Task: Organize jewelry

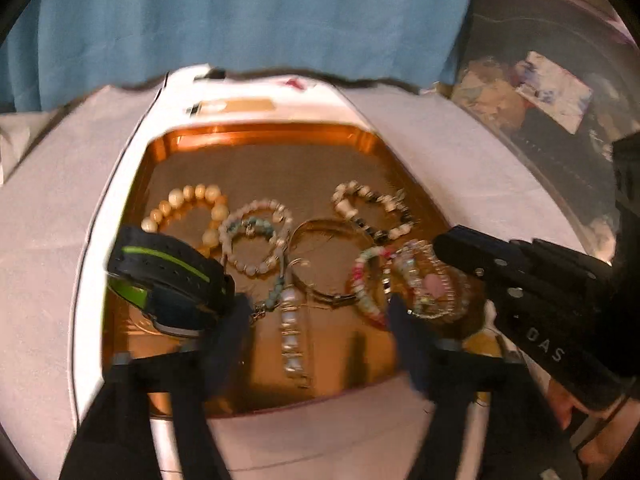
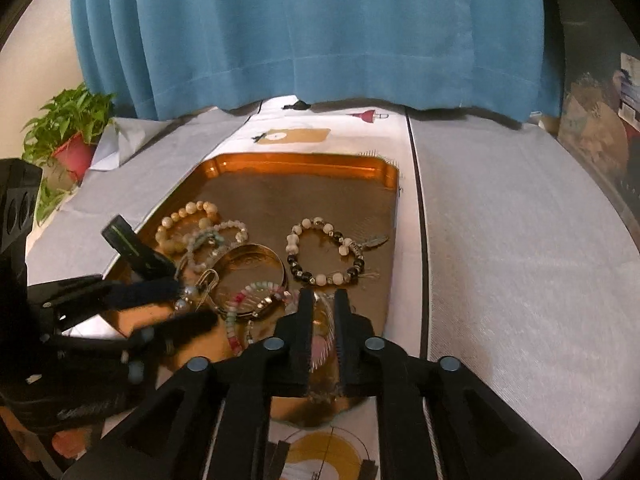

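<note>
A copper tray (image 1: 256,136) (image 2: 304,164) holds several bracelets: a cream bead one (image 1: 188,210), a pale bead one (image 1: 256,240), a black-and-white bead one (image 1: 374,210) (image 2: 326,254), a gold bangle (image 1: 324,264) (image 2: 252,268), a pink-and-green bead one (image 1: 366,286) and a pile with a pink stone (image 1: 434,284). A dark watch with a green stripe (image 1: 168,276) lies at the tray's left. My left gripper (image 1: 320,316) is open over the tray's near part. My right gripper (image 2: 322,300) is nearly shut around the pile with the pink stone (image 2: 320,344).
The tray rests on a white printed mat (image 2: 412,240) over a grey cloth (image 2: 520,260). A blue curtain (image 2: 312,20) hangs behind. A potted plant (image 2: 68,128) stands at the far left. Clutter (image 1: 552,92) fills the right.
</note>
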`<move>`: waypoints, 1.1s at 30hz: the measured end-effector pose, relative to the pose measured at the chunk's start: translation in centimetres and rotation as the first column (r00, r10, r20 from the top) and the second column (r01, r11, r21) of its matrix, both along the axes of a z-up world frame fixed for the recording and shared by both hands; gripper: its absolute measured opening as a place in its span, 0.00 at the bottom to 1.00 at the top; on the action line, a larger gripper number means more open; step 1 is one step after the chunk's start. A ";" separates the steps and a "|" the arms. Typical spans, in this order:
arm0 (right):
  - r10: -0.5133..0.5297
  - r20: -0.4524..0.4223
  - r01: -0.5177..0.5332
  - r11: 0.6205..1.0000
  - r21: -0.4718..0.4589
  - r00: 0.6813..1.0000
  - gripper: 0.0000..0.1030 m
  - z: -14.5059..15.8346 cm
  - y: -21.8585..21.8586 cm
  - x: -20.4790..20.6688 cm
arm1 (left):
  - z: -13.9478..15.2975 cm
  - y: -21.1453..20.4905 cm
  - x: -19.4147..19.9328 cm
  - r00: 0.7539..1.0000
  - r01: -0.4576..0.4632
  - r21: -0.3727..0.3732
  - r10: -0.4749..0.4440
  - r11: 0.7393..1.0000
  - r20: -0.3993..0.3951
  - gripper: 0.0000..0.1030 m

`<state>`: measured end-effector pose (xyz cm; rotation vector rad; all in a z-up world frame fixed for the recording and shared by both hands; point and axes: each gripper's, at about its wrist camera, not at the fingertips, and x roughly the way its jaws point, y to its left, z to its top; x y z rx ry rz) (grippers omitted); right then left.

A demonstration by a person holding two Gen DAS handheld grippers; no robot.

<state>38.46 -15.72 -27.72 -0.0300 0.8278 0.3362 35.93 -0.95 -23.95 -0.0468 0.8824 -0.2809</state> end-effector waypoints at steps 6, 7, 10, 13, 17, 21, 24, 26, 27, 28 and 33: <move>-0.055 0.025 0.054 0.998 0.044 0.998 0.61 3.3 -0.5 -3.5 | 4.1 1.4 -4.7 0.996 -0.025 0.034 0.022 0.999 0.090 0.85; -0.074 0.027 0.073 0.997 0.040 0.997 0.61 4.0 -0.6 -4.4 | 5.0 1.9 -5.6 0.995 -0.041 0.020 0.039 0.999 0.091 0.85; -0.132 0.047 0.129 0.990 0.056 0.990 0.61 6.3 -1.3 -7.8 | 8.2 3.1 -8.3 0.991 -0.092 0.005 0.091 0.996 0.100 0.88; -0.145 0.050 0.142 0.988 0.052 0.988 0.65 9.0 -1.7 -11.5 | 12.6 3.7 -12.6 0.973 -0.183 0.019 0.178 0.983 0.147 0.93; -0.100 0.073 0.097 0.994 0.050 0.992 0.70 13.4 -0.7 -17.0 | 17.9 3.6 -18.6 0.939 -0.288 0.049 0.272 0.956 0.209 0.99; -0.059 0.095 0.054 0.997 0.048 0.994 0.78 17.4 0.9 -22.2 | 21.9 3.3 -24.1 0.935 -0.264 0.016 0.251 0.964 0.252 0.99; -0.032 0.100 0.028 0.999 0.045 0.994 0.80 19.4 2.1 -25.7 | 23.7 3.1 -27.5 0.923 -0.300 0.011 0.287 0.954 0.254 0.99; -0.033 0.105 0.028 0.998 0.054 0.994 0.80 20.8 2.9 -28.5 | 24.4 2.8 -29.4 0.928 -0.298 0.020 0.284 0.954 0.242 0.99; -0.036 0.103 0.031 0.998 0.055 0.994 0.80 21.2 3.1 -29.4 | 24.6 2.5 -30.1 0.931 -0.293 0.030 0.278 0.956 0.237 0.99; -0.040 0.100 0.035 0.998 0.055 0.994 0.80 21.4 3.3 -30.2 | 24.7 2.1 -30.9 0.933 -0.294 0.055 0.274 0.954 0.232 0.99; -0.072 0.064 0.066 0.992 0.105 0.995 0.80 22.5 2.9 -34.2 | 24.0 0.2 -34.0 0.950 -0.268 0.152 0.235 0.951 0.208 0.99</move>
